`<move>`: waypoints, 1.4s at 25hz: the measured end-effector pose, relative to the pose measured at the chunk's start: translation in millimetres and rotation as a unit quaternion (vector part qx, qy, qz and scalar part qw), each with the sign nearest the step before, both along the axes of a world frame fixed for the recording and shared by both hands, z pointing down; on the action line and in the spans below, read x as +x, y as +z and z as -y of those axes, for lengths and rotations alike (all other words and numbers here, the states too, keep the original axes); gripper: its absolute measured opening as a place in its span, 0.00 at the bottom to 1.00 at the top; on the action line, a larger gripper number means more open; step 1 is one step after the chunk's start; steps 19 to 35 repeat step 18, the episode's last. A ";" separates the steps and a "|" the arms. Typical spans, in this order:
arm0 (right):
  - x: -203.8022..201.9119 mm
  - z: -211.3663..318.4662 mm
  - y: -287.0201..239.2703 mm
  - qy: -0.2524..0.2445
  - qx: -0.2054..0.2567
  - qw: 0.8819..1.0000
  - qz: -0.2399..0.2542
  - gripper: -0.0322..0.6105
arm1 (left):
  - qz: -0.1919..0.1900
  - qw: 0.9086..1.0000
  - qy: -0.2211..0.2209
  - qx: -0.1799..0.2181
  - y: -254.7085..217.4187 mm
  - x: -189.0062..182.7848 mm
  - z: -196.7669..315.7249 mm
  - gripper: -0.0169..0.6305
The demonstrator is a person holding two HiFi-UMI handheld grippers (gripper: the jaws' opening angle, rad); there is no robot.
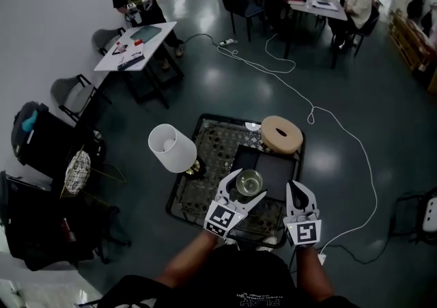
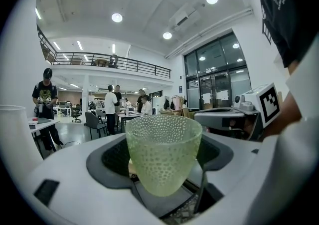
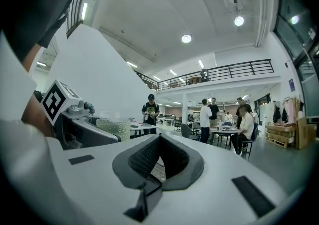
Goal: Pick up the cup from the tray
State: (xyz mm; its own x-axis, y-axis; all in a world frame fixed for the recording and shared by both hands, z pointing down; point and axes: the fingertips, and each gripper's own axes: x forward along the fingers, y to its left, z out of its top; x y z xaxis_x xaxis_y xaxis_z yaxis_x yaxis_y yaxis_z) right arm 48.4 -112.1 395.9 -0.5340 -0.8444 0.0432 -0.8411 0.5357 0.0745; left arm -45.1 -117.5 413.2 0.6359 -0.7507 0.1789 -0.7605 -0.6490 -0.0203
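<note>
A pale green dimpled glass cup [image 1: 250, 182] stands upright between the jaws of my left gripper [image 1: 246, 190], which is shut on it over the near part of the dark tray [image 1: 278, 171]. In the left gripper view the cup [image 2: 162, 153] fills the gap of the left gripper [image 2: 163, 171]; whether its base touches the tray I cannot tell. My right gripper [image 1: 296, 189] hovers just right of the cup, jaws together and empty. In the right gripper view that right gripper [image 3: 159, 158] shows its pads meeting, with the cup [image 3: 115, 127] at the left.
The tray lies on a small black patterned table [image 1: 198, 194]. A lamp with a white shade [image 1: 172, 148] stands at its left edge and a round tan ring [image 1: 281, 134] at the far right corner. A white cable [image 1: 341, 126] runs across the floor. People sit at desks far behind.
</note>
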 end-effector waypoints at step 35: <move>-17.1 8.8 2.8 -0.006 0.002 1.000 -0.019 0.06 | 0.017 1.000 -0.011 0.001 6.0 -18.5 10.0 0.62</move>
